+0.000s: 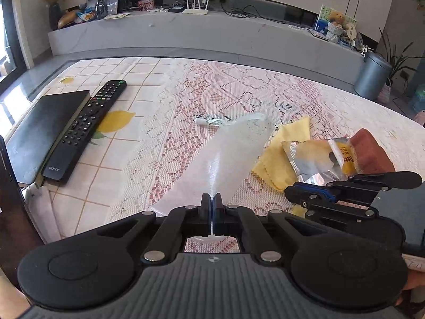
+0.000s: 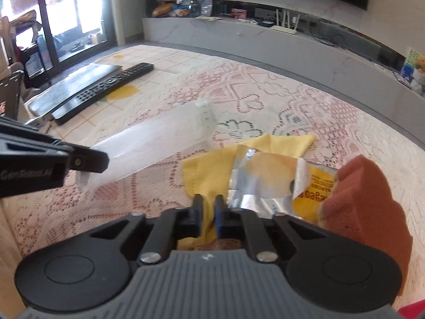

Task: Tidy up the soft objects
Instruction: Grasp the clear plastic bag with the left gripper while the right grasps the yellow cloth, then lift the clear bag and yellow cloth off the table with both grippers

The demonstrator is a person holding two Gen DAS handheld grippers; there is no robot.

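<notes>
Left tongs (image 1: 212, 204): jaws pressed together on the near edge of a translucent white bag (image 1: 225, 154), which stretches away from them toward the middle of the tabletop (image 1: 305, 101).
Right tongs (image 2: 207, 207): narrowly parted, nearly closed, with the near corner of the yellow cloth (image 2: 202, 170) between the jaws; in the left wrist view they show at the right, low beside that cloth.
Translucent white bag: lifted at its near end, its far end rumpled near a small white object (image 1: 204, 121) that is too small to identify.
Yellow cloth: lying flat on the lace cover to the right of the bag, partly under a silver foil packet (image 1: 313, 159).
Silver foil packet: crumpled, with a yellow printed end, resting on the cloth and touching the brown sponge (image 1: 369, 151).
Brown sponge: right of the packet, near the right edge of the tabletop.
Remote control (image 1: 87, 127): black, at the far left, lying partly on a black book (image 1: 45, 130).
Tabletop: covered with a pink-white lace cloth over a lemon-print tile pattern.
</notes>
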